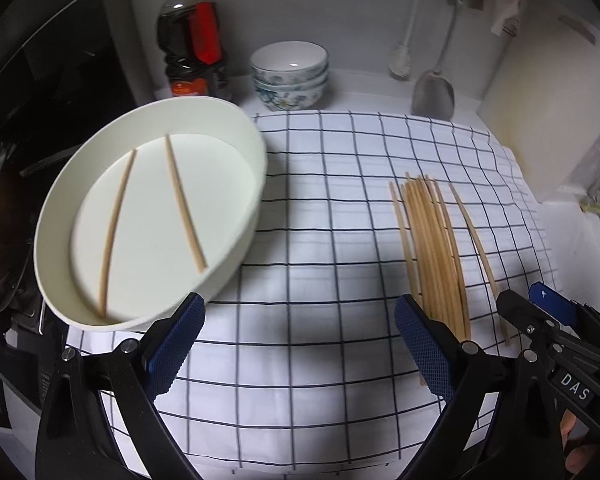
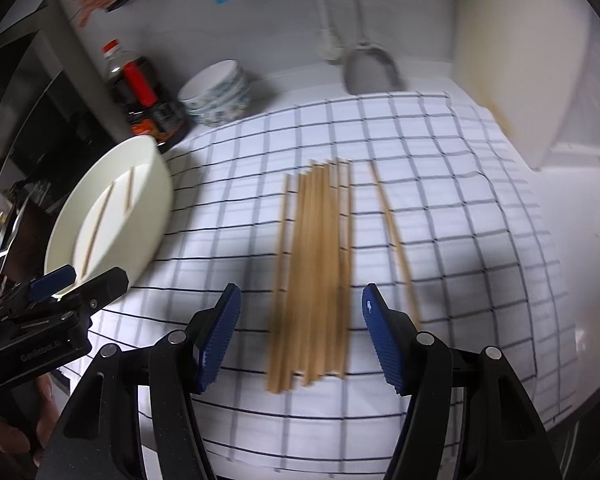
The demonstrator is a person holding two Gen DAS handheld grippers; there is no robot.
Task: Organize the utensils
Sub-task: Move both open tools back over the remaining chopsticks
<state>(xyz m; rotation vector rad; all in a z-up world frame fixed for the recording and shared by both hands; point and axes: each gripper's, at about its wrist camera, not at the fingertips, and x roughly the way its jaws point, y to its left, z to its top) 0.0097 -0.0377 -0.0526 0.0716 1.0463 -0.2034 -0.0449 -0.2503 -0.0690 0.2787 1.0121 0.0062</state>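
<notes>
We hold both grippers — left [image 1: 296, 344], right [image 2: 300, 340] — released and empty above the cloth [image 1: 340, 240], chopsticks [image 2: 316, 272] beside the tray [image 1: 52, 216].

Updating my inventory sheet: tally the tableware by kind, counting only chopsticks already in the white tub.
Chopsticks in tub: 2
White tub: 1
Stacked bowls: 3
Sauce bottle: 1
Total: 7
Loose chopsticks on the cloth overlap too much to count.
</notes>
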